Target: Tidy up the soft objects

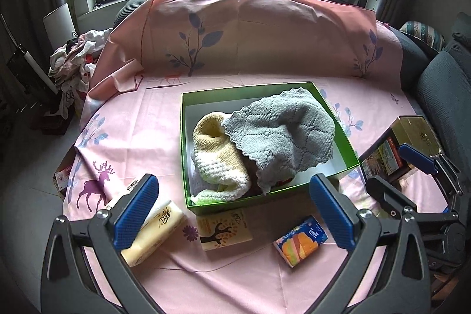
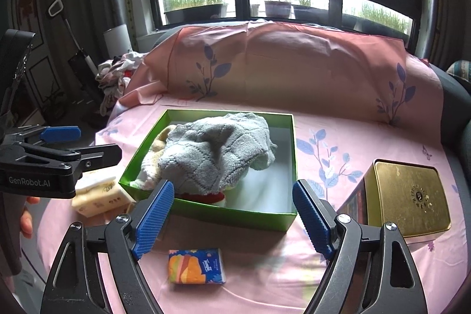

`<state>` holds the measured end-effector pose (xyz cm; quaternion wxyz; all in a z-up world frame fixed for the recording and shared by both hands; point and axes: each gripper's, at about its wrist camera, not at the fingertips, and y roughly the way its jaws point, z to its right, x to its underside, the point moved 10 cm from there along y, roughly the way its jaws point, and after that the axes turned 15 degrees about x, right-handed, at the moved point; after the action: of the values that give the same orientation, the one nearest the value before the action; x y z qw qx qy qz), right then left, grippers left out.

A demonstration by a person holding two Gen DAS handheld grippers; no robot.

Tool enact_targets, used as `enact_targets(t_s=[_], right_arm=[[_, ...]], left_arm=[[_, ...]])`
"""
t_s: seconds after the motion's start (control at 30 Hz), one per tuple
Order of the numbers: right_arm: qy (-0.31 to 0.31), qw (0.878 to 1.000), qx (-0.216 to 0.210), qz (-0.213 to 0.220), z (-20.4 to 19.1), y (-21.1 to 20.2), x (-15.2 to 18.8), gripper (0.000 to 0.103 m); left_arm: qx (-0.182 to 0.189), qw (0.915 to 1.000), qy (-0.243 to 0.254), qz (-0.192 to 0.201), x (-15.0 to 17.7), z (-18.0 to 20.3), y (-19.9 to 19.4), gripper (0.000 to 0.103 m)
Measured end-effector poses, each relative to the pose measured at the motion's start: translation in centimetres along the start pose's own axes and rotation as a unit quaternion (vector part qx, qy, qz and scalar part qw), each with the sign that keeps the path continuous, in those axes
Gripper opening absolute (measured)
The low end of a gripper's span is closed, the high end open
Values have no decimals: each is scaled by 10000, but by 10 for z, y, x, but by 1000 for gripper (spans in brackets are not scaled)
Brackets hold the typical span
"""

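Lying just below the wide-open, empty right tool (image 2: 232,215), the blue tissue pack (image 2: 196,265) sits long side crosswise, nearer it than the equally open, empty left tool (image 1: 234,211).

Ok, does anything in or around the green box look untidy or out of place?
Yes: the grey knitted cloth lies crumpled over the cream fleece item in the green box, its far edge riding up on the rim.

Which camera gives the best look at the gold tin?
The right wrist view: the gold tin shows its whole lid and embossed emblem. In the left wrist view the gold tin sits at the edge, partly behind the right hand-held gripper.
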<state>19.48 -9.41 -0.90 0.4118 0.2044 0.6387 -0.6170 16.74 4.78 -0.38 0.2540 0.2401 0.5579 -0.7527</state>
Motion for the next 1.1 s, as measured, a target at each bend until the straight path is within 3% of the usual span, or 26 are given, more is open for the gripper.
enact_targets(t_s=[0.37,1.1], right_arm=[[192,9997,141,12,16,-39,23,83],[359,9978,227,507,32,-116,33,83]], left_arm=[[4,9985,341,425,11,31,-49,102],[40,9938,783,786,41,83,-104,102]])
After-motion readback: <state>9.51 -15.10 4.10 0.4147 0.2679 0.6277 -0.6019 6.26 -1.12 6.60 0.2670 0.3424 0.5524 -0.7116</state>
